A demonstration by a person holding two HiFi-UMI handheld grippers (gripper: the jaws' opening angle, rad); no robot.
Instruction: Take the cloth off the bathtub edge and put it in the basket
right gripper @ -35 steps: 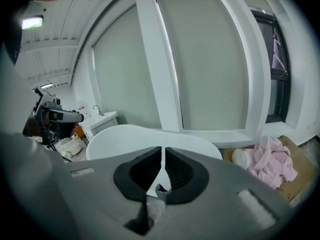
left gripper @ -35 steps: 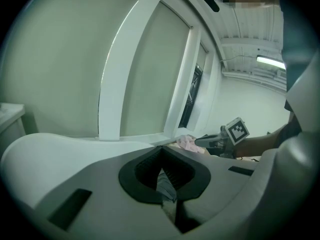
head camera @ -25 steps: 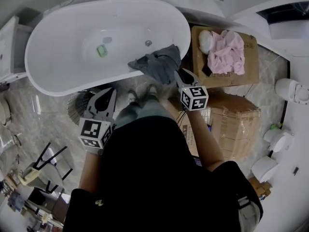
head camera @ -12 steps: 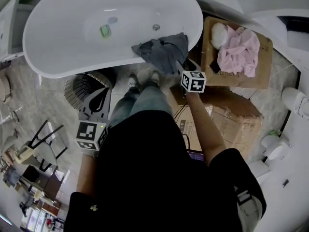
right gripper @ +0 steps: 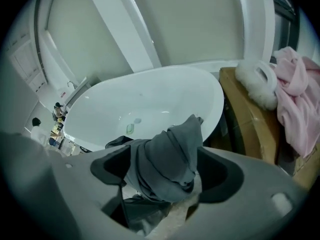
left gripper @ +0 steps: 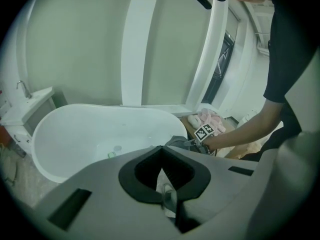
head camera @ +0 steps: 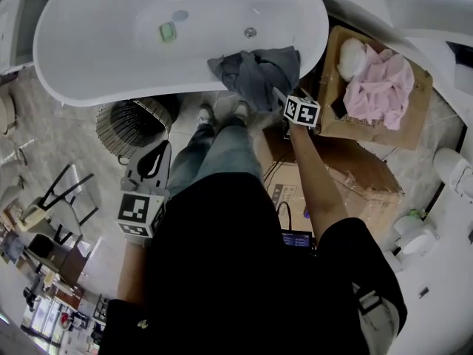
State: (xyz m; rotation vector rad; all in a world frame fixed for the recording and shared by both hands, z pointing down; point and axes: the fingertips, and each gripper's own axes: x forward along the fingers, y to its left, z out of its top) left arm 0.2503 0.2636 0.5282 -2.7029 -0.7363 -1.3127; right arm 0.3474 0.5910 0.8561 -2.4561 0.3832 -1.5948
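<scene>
A dark grey cloth [head camera: 255, 71] lies bunched over the near rim of the white bathtub [head camera: 96, 58]. My right gripper [head camera: 276, 95] reaches it from below. In the right gripper view the cloth [right gripper: 172, 136] sits between the jaws of the right gripper [right gripper: 161, 170], which are opening wide around it. A round wicker basket [head camera: 127, 124] stands on the floor under the tub's rim. My left gripper [head camera: 162, 148] hangs beside the basket, shut with nothing in it. In the left gripper view the left gripper [left gripper: 161, 148] points at the tub.
A cardboard box [head camera: 414, 124] to the right of the tub holds pink cloth [head camera: 380, 87] and a white fluffy item [head camera: 352, 50]. A larger carton [head camera: 355, 180] stands nearer. A green object [head camera: 168, 31] and the drain [head camera: 250, 32] are in the tub. A stool [head camera: 52, 213] stands left.
The right gripper has stayed at the cloth on the rim. My left gripper has drawn back from the tub edge, and more of the basket shows.
</scene>
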